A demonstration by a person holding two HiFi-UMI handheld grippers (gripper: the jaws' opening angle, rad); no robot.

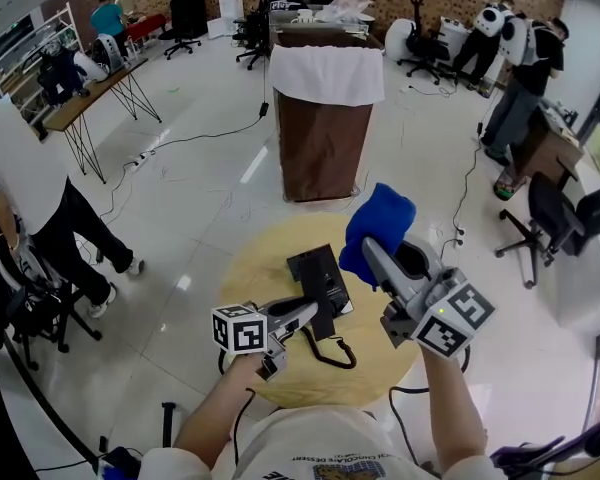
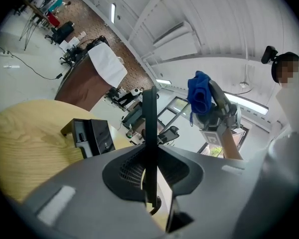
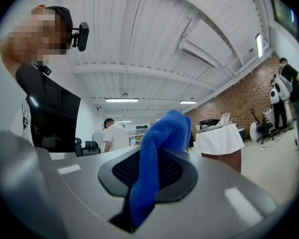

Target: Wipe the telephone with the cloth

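On the table (image 1: 263, 268), boxy black telephone (image 1: 318, 271), handset (image 1: 325, 318) off, blue cloth (image 1: 378, 228) bunched

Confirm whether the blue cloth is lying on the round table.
No, the blue cloth is clamped in the right gripper, held up off the round table.

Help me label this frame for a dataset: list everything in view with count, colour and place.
Table: one, pale wood, round, before the person.
Telephone base: one, black, on the table.
Handset: one, black, in the left tool, off the base.
Cloth: one, blue, in the right tool, above the table.
Box: one, brown, white cover, beyond the table.
Office chairs: several, black, around the room.
Bystanders: several, white or dark tops, left and far right.
Left tool: one, grey, shut on the handset.
Right tool: one, grey, shut on the cloth.
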